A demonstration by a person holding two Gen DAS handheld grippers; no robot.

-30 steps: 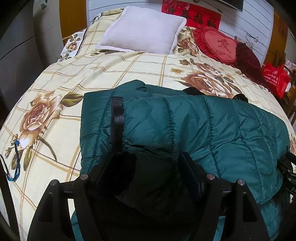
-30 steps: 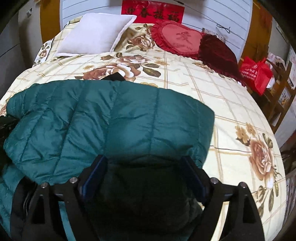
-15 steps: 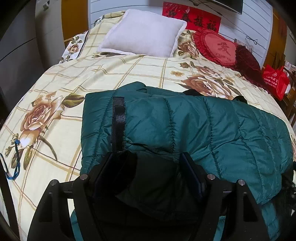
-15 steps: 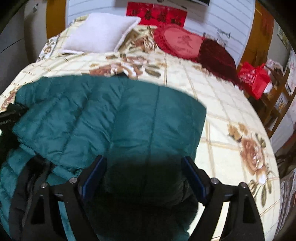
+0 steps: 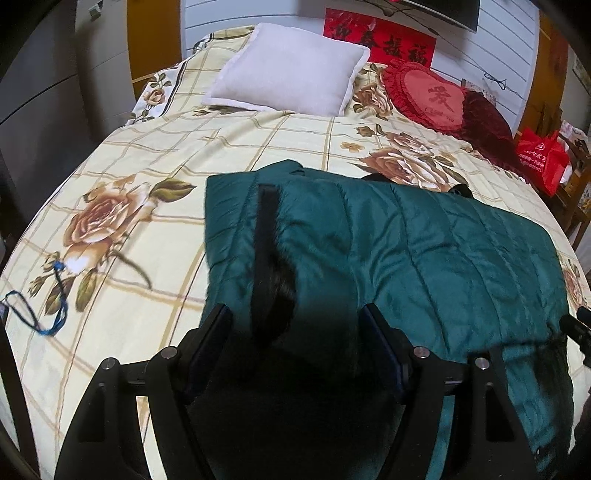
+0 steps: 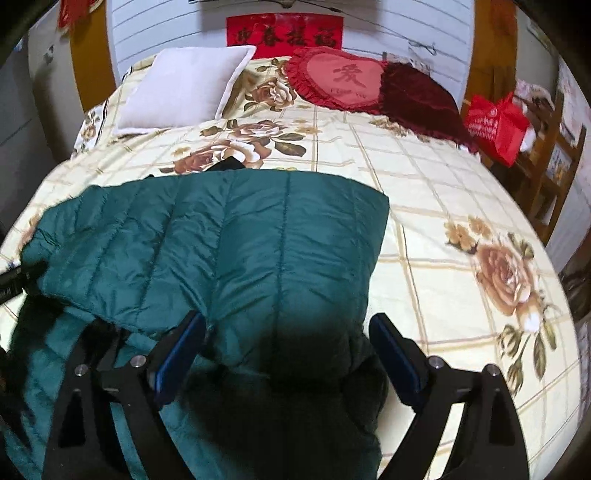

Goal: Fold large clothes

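A bed (image 5: 229, 155) dressed in a cream checked sheet printed with brown roses fills a room with white panelled walls, where a red banner (image 6: 284, 33) with dark characters hangs above the headboard. At the head of the bed lie a white pillow (image 5: 291, 85), a red heart-shaped cushion (image 6: 340, 83) and a dark red cushion (image 6: 417, 103); a red bag (image 6: 495, 123) sits on wooden furniture off the far right side. A dark green quilted jacket (image 5: 406, 251), folded over on itself, lies across the near half of the bed, its fold edge running from side to side and a black strip (image 5: 264, 236) showing along its left end. A blue cord (image 5: 40, 314) lies on the sheet near the bed's left edge, well apart from the jacket. The left hand-held gripper (image 5: 295, 332) hangs over the jacket's left end with its jaws spread wide; the padded cloth sits in shadow between them and the pads do not press on it. The right hand-held gripper (image 6: 286, 339) hangs over the jacket's right end, its blue-padded jaws likewise wide apart and clear of the cloth on either side. A black part of the other tool shows at the edge of each view.
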